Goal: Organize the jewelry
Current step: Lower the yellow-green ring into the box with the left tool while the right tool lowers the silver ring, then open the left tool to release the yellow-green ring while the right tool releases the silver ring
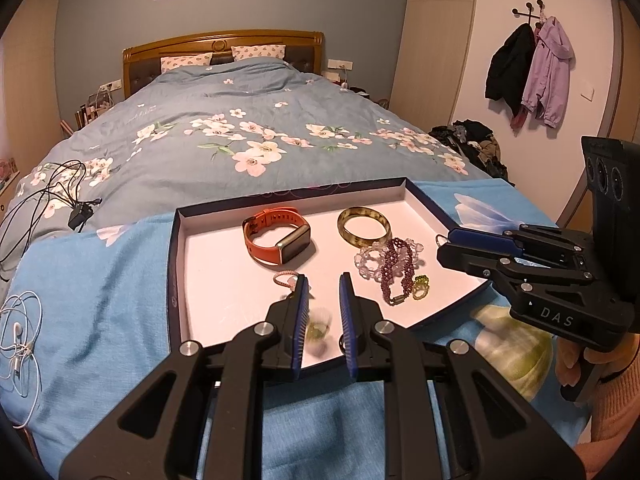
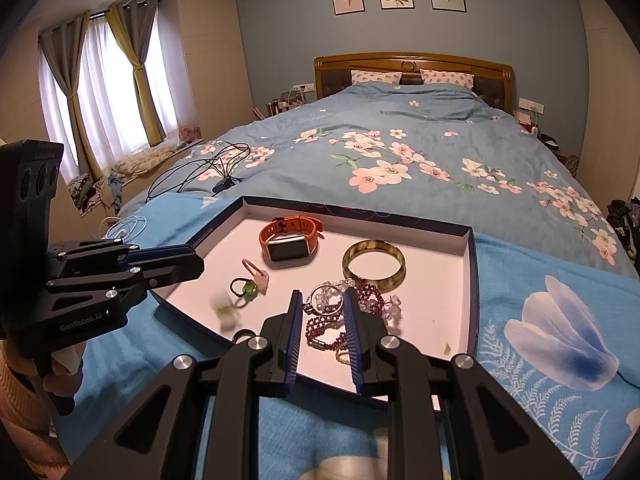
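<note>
A shallow card tray (image 1: 180, 240) with a dark blue rim and matte white floor lies on a blue flowered cloth (image 1: 100, 280) on the bed. At its 12 o'clock sits an orange rubber-strapped watch (image 1: 276, 240); toward 2 o'clock, a glossy amber bangle (image 1: 363, 226); toward 3 o'clock, a knotted purple bead bracelet (image 1: 396, 268) over clear faceted beads (image 1: 368, 260). The left gripper (image 1: 324, 284) has its ribbed blue fingers spread, a blurred pale object between them. The right gripper (image 2: 322, 300) is likewise spread around a thin metal ring (image 2: 325, 300).
</note>
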Available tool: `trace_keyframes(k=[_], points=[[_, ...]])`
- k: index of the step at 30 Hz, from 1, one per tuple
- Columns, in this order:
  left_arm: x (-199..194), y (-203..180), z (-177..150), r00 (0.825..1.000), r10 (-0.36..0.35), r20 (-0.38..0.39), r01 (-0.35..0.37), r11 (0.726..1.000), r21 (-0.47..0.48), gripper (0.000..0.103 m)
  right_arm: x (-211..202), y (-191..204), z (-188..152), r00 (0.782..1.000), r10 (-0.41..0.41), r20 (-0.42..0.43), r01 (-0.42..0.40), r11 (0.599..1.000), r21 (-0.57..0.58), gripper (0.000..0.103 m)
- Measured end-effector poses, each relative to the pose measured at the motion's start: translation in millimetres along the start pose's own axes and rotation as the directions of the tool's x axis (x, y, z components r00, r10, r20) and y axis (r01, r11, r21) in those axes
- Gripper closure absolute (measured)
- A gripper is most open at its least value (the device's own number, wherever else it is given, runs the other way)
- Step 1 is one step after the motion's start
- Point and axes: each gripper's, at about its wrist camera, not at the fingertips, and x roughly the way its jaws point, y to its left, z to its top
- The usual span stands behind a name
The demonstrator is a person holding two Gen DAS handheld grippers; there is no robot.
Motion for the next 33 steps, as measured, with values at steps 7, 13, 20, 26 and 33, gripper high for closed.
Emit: trace_keyframes(k=[7,13,20,26,33], points=[[1,0,0,1.0,0.002,-0.004,-0.002,1.0,0.003,0.087,1,-1,0,1.0,0.0,-0.004,0.0,1.0,0.001,0.084],[7,2,-2,1.0,0.009,-0.02,-0.009,1.0,0.001,0.087,9,-5,-1,1.0,0.001,-0.027,-0.001,1.0,0.009,0.084],[16,2,-2,0.999,0.016,-0.034,-0.016,1.0,-0.002,0.087,23,-7,0,0.998,-0.001,-0.059,0.002,1.0,0.016,0.084],[20,2,-3,0.999,0.02,-0.038,-0.02,1.0,-0.002,0.087,34,-7,1,0.996,-0.009,-0.09,0.011,1.0,0.02,0.084],[26,4,-5,0.998,0.024,-0.05,-0.024,1.0,-0.005,0.087,43,-8,1,0.994,-0.012,-0.107,0.015,1.0,0.02,0.084]])
